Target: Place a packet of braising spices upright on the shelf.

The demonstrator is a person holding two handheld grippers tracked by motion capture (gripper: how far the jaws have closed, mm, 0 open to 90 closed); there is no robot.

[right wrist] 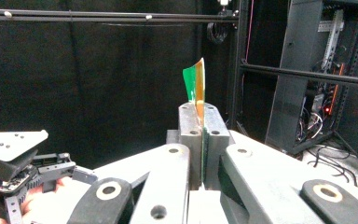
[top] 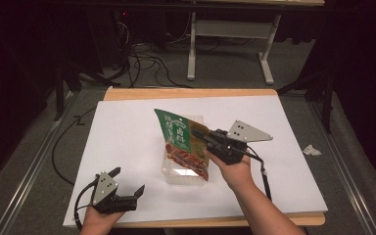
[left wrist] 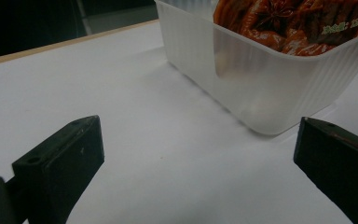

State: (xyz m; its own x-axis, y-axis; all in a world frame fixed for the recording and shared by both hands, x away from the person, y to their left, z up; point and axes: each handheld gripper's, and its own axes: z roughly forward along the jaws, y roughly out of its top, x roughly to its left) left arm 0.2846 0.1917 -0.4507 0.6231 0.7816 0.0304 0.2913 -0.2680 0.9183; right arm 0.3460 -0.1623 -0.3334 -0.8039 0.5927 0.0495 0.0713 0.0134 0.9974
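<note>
The food pouch (top: 183,142), pinched at its edge by the closed right hand-held gripper (top: 208,139) and tilted half inside the plastic tub (top: 176,174) at the middle of the tabletop (top: 127,142), is best lowered slowly, while the open left hand-held gripper (top: 127,183), resting near, could steady the tub.

Jaws spread wide over white table (left wrist: 135,121); clear tray (left wrist: 261,88) beyond, holding snack pouch (left wrist: 289,23).
</note>
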